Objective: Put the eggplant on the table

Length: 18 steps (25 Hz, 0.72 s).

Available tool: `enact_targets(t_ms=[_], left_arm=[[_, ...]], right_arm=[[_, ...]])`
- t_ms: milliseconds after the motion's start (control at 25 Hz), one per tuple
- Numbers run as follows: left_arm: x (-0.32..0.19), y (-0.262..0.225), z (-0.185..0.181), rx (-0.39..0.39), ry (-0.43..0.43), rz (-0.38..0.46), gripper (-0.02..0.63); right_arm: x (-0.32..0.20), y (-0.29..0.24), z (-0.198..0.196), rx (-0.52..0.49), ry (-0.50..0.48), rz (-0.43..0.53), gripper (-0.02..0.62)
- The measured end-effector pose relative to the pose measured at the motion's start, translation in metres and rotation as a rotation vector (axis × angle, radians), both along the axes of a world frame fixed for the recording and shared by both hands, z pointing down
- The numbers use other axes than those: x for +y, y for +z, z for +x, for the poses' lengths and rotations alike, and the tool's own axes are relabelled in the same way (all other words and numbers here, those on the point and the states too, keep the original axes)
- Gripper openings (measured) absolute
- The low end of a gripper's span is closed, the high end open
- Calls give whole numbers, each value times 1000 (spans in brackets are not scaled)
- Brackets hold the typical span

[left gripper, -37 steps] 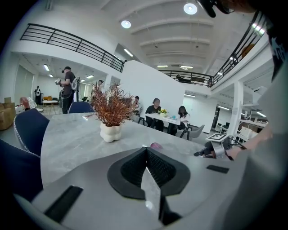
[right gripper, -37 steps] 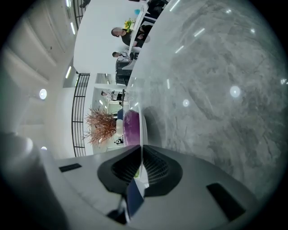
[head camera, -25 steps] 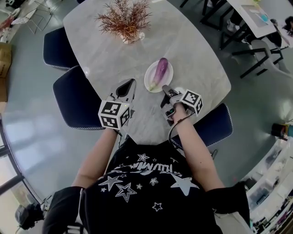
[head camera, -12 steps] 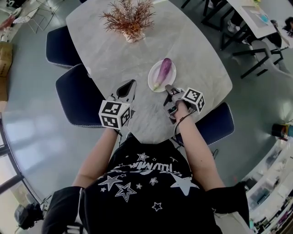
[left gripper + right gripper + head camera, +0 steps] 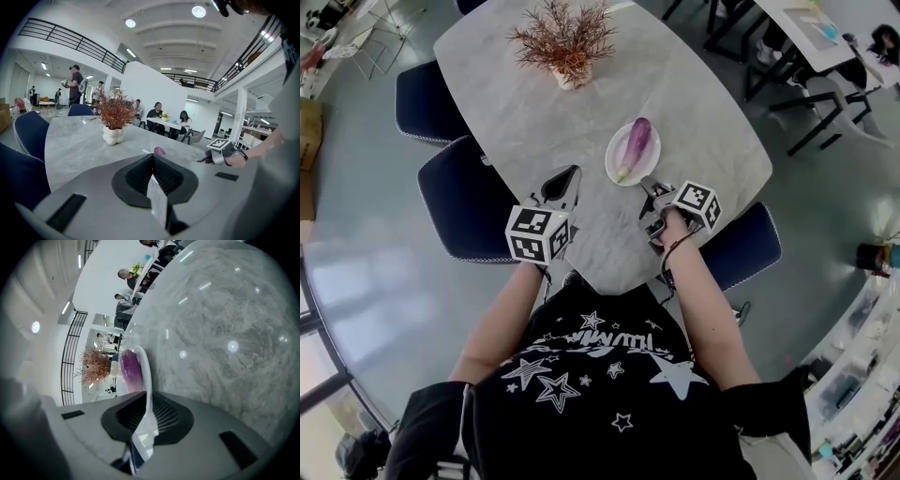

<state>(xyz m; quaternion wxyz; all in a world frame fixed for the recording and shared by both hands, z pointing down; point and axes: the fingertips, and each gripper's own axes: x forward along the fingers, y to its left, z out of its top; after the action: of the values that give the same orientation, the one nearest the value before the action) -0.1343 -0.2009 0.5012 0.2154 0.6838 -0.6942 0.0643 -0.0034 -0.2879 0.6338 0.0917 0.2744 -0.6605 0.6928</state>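
Note:
A purple eggplant [image 5: 635, 144] lies on a small white plate [image 5: 615, 161] on the grey marble table [image 5: 525, 122]. My right gripper [image 5: 648, 184] sits at the plate's near rim, rolled on its side. In the right gripper view the plate's rim [image 5: 145, 365] runs straight into the seam of the jaws, which are shut on it, and the eggplant [image 5: 130, 369] lies just beyond. My left gripper [image 5: 564, 177] rests over bare table left of the plate, shut and holding nothing [image 5: 152, 157]. From the left gripper view only the eggplant's tip [image 5: 160, 150] shows.
A white vase of dried reddish twigs [image 5: 566, 44] stands at the table's far end. Dark blue chairs stand at the left [image 5: 455, 202], far left [image 5: 427, 98] and right [image 5: 742, 246] of the table. The near table edge lies just behind both grippers.
The head camera has shifted slightly. Both grippers, the plate and the eggplant keep their places on the table.

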Motion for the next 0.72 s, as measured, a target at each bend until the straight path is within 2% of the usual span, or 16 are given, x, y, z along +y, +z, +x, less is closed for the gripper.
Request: enact_targets(t_ms=[240, 720], left_arm=[[8, -8, 4, 9, 41, 25, 8], [54, -32, 9, 40, 118, 86, 8]], right_arm=[[9, -28, 6, 15, 21, 98, 20], [53, -87, 2, -24, 93, 208, 20]])
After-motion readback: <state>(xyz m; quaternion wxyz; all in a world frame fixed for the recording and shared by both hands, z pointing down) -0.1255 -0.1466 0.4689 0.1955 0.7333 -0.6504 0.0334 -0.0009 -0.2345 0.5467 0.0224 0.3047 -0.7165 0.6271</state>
